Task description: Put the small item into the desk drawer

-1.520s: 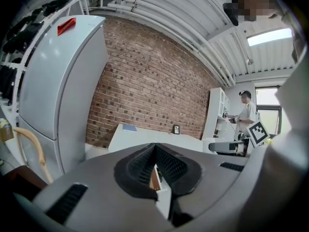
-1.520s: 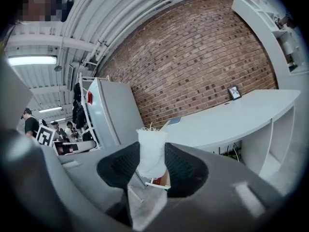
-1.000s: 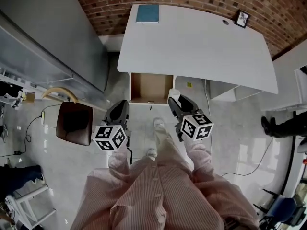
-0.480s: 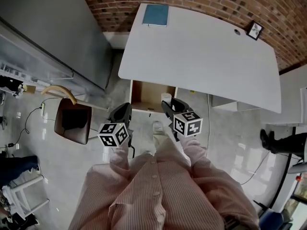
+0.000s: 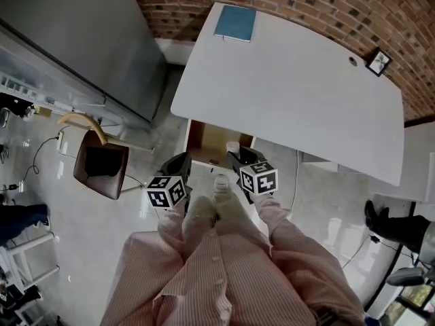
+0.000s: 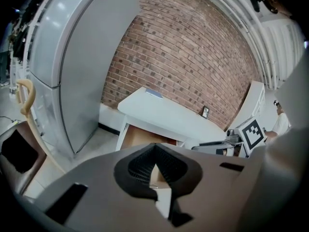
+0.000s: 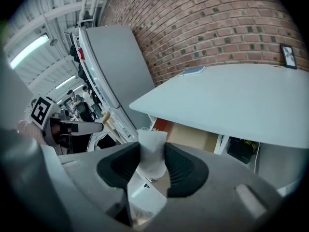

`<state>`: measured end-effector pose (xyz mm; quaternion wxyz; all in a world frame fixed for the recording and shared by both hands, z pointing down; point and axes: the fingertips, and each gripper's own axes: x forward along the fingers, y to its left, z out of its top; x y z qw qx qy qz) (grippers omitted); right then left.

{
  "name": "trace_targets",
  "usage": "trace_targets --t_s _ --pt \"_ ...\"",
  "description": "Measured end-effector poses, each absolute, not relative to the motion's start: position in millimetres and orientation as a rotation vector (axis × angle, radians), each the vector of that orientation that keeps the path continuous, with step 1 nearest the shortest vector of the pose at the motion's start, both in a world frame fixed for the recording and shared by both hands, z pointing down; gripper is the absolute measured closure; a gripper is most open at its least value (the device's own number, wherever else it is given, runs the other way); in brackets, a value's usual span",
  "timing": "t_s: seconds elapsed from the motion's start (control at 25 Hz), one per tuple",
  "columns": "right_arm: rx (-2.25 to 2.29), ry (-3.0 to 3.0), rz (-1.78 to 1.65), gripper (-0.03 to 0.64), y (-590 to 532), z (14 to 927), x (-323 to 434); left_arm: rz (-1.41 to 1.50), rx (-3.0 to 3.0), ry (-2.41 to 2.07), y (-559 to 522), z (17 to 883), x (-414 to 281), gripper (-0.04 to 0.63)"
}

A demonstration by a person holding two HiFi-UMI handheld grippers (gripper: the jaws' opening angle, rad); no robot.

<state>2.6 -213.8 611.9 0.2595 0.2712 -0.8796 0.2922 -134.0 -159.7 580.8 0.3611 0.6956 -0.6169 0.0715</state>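
Clamping a small white item [image 7: 152, 151] at the open drawer's [image 5: 207, 136] front, the right gripper [image 7: 152, 164] extends forward; the left gripper [image 6: 153, 164] hangs alongside, fingers closed, empty.

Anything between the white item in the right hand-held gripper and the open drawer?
Nothing visible. The right hand-held gripper grips the small white item at the open drawer's front edge; the drawer's visible part looks bare, and the left hand-held gripper is off to its side.

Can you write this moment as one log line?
right gripper: shut on small white item | left gripper: shut, empty | desk drawer: open | placed: not yet
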Motion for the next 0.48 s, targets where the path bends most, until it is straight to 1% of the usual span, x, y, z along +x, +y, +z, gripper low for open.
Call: trace_targets --t_s 0.48 --pt "0.568 -2.213 0.662 0.453 -232 701 -38 0.178 1.678 -1.518 -172 652 -134 0.597"
